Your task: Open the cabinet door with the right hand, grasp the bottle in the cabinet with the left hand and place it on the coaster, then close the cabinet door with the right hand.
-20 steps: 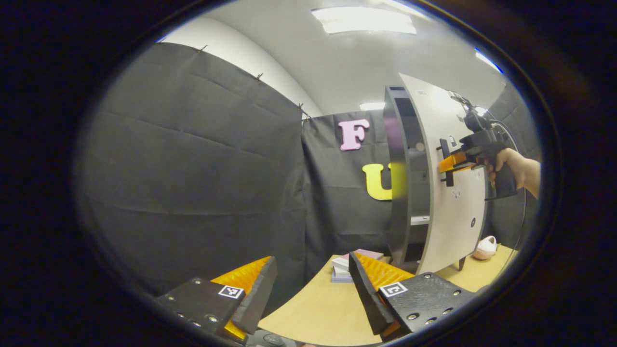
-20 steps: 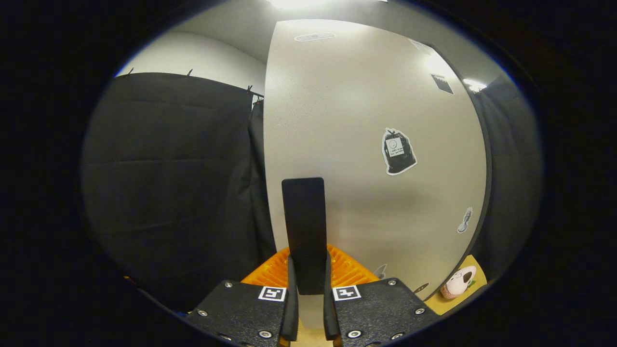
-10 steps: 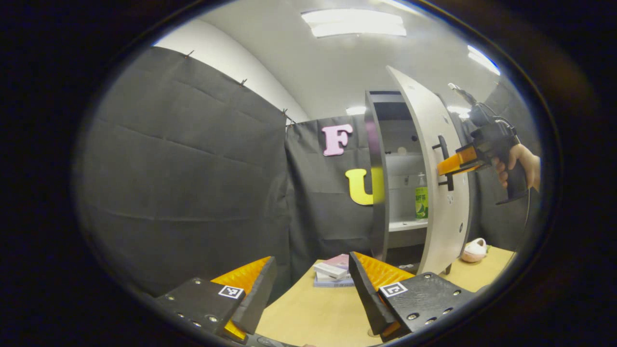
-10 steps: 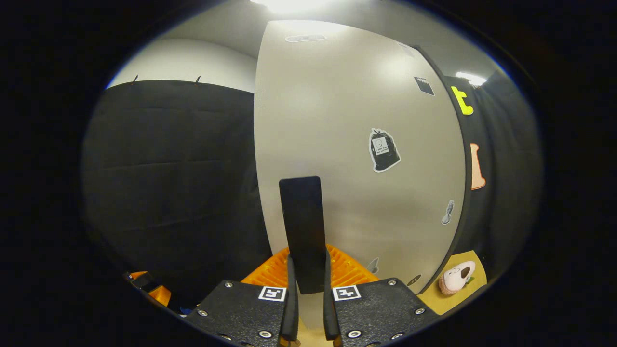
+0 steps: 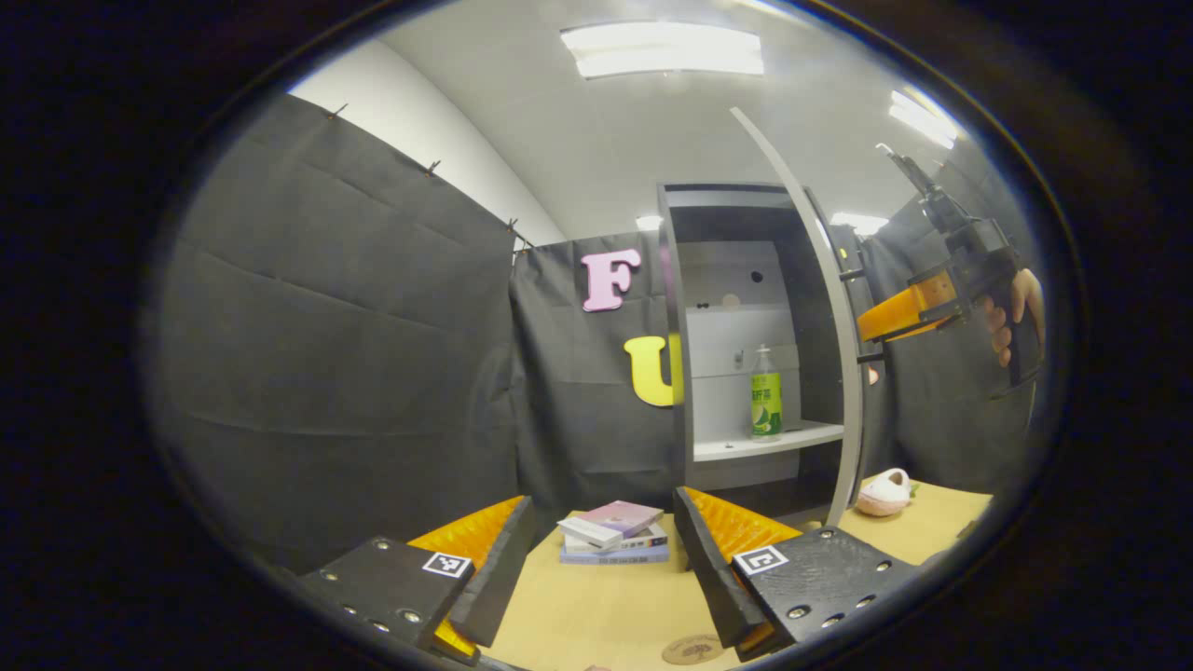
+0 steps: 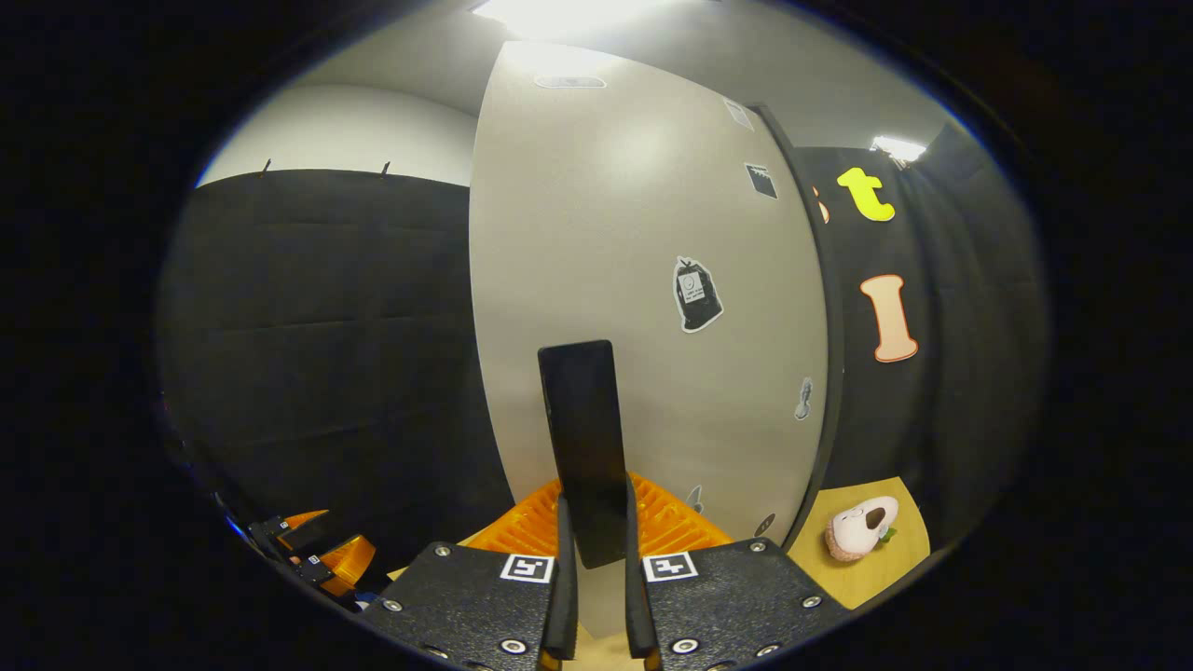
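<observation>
Left gripper view: left hand-held gripper [image 5: 596, 568] low over tabletop [image 5: 606, 610], fingers spread wide, gripping nothing. Cabinet door [image 5: 820, 308] swung open, seen nearly edge-on. Green-labelled bottle [image 5: 766, 404] upright on white shelf [image 5: 764, 441] inside cabinet [image 5: 673, 326]. Round coaster [image 5: 694, 649] on tabletop just beside right finger. Stacked books [image 5: 615, 536] ahead, pink plush toy [image 5: 883, 492] beyond door. Right hand-held gripper [image 5: 871, 326] at door, held by a hand [image 5: 1011, 312].

Right gripper view: right hand-held gripper [image 6: 596, 550] clamped on black door handle [image 6: 582, 447]. Plush toy at lower right.
</observation>
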